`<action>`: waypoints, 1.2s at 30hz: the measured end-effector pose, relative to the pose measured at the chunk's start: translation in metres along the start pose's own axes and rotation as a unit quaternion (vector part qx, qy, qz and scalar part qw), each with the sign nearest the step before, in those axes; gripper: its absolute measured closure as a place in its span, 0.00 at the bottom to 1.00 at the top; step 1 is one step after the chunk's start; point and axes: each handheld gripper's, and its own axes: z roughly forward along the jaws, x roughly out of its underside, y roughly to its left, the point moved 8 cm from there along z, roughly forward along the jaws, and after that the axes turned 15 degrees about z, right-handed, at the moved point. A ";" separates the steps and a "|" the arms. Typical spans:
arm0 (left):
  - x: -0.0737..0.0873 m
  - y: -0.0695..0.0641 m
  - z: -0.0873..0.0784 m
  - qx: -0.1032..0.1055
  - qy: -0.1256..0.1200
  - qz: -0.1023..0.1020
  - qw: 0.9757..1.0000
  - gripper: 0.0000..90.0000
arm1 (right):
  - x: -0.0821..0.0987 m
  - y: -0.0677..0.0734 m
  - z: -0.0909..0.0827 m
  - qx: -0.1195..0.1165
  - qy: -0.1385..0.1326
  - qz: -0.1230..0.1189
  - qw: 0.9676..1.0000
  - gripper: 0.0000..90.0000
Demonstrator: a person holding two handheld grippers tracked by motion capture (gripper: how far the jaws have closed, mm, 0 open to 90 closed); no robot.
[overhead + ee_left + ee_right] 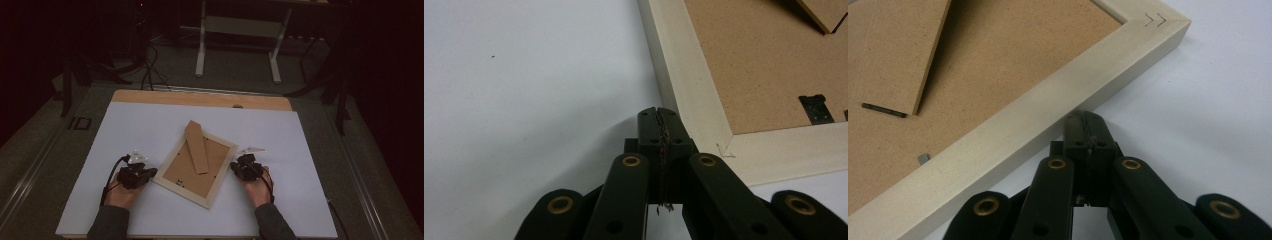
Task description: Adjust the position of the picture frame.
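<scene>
The left gripper (658, 116) and right gripper (1083, 120), both clenched on nothing, flank the pale wooden picture frame (196, 165) lying face-down mid-table. A hard nudge could skid it across the smooth white tabletop (125, 130). Its brown fibreboard easel stand (197, 146) sticks up, awkward to reach past.

No words, brands or numbers could be read anywhere. The one sign was a pair of small arrowhead marks (1155, 19) pressed into the mitred corner of the pale wooden picture frame (1048, 107), toward one o'clock in the right gripper view.
</scene>
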 end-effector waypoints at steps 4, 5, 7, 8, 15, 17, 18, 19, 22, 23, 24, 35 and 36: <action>-0.001 -0.001 0.000 -0.004 0.001 0.002 1.000 1.00 | 0.000 0.000 0.000 -0.001 0.003 -0.001 1.000 1.00; -0.001 -0.001 0.000 -0.004 0.001 0.002 1.000 1.00 | -0.001 0.000 0.000 0.000 0.003 -0.002 1.000 1.00; -0.001 -0.001 0.000 -0.004 0.002 0.003 1.000 1.00 | -0.001 0.000 0.000 0.000 0.004 -0.001 1.000 1.00; -0.001 -0.003 0.000 -0.004 0.002 0.004 1.000 1.00 | -0.001 0.000 0.001 0.000 0.004 -0.002 1.000 1.00; -0.003 -0.008 0.002 0.000 0.002 0.013 1.000 1.00 | -0.004 0.001 0.003 0.003 0.007 -0.004 1.000 1.00; -0.004 -0.009 0.002 -0.002 0.004 0.015 1.000 1.00 | -0.004 0.002 0.003 0.002 0.008 -0.005 1.000 1.00; -0.004 -0.009 0.002 -0.003 0.004 0.015 1.000 1.00 | -0.005 0.001 0.003 0.002 0.009 -0.005 1.000 1.00; -0.004 -0.010 0.002 -0.003 0.004 0.015 1.000 1.00 | -0.005 0.001 0.004 0.003 0.009 -0.004 1.000 1.00; -0.004 -0.011 0.003 -0.002 0.004 0.018 1.000 1.00 | -0.007 0.000 0.005 0.002 0.010 -0.004 1.000 1.00; -0.004 -0.012 0.003 -0.003 0.004 0.020 1.000 1.00 | -0.008 0.000 0.005 0.003 0.010 -0.003 1.000 1.00; -0.004 -0.012 0.003 -0.003 0.004 0.020 1.000 1.00 | -0.010 -0.001 0.006 0.005 0.009 -0.002 1.000 1.00; -0.004 -0.013 0.003 -0.005 0.006 0.022 1.000 1.00 | -0.032 -0.013 0.015 0.009 0.002 0.020 1.000 1.00; -0.004 -0.013 0.003 -0.004 0.006 0.022 1.000 1.00 | -0.034 -0.013 0.015 0.009 0.002 0.023 1.000 1.00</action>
